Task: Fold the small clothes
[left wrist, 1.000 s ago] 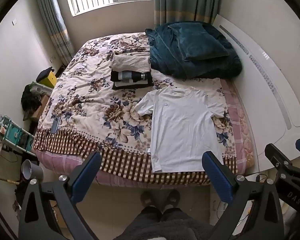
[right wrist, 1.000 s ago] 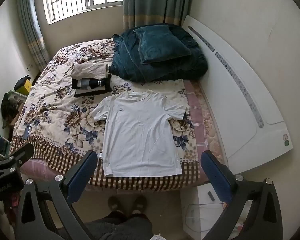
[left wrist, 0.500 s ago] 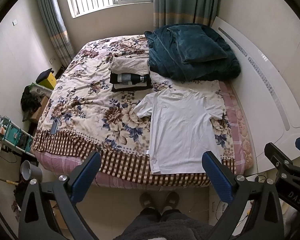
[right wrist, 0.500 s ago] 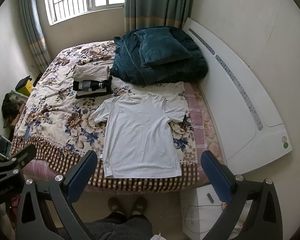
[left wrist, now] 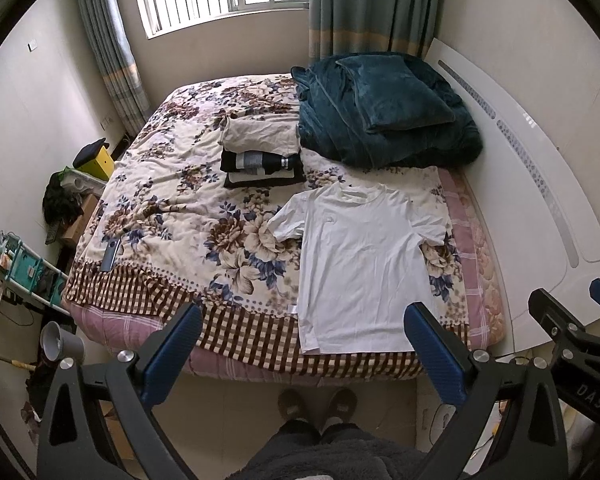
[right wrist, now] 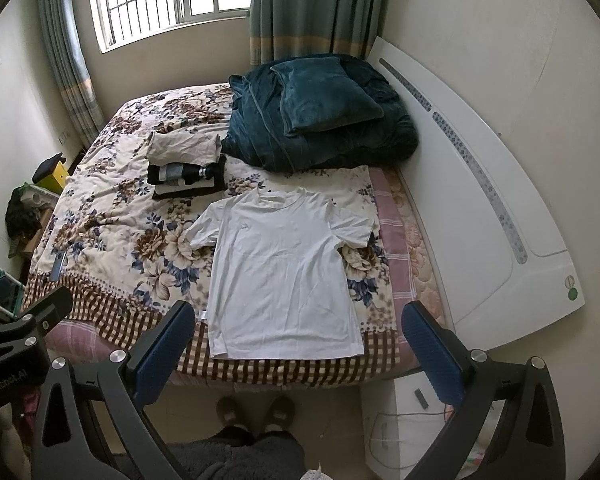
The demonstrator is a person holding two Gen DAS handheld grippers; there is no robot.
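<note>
We're stood at the foot of the bed (left wrist: 148,300) with both tools up and well clear of the fabric. Left gripper (left wrist: 302,344) is spread wide, nothing between the jaws; right gripper (right wrist: 294,340) same, released and empty. White t-shirt (left wrist: 364,264) lies flat, front up, collar toward the headboard (left wrist: 540,184), hem at the near checked border of the floral bedspread (left wrist: 172,216); both sleeves spread, the left one a bit crumpled. Looks like folding hasn't started, so the step in hand is the approach and first pinch. We'd take each side at shoulder and hem rather than mid-panel, pinch just the top layers' edge, and lift low so the thin fabric doesn't drag and wrinkle. Smooth that left sleeve in first. Room: open bedspread to the shirt's left is the good side for sweeping a fold. On its right the shirt runs near the mattress edge and the headboard beyond, so less swing there. Hem sits close to the foot edge, so a pull toward us could slide it off. Stack of folded clothes (left wrist: 260,152) and the teal blanket (left wrist: 384,116) sit beyond the collar, apart from it; likely drop spot is the stack.
</note>
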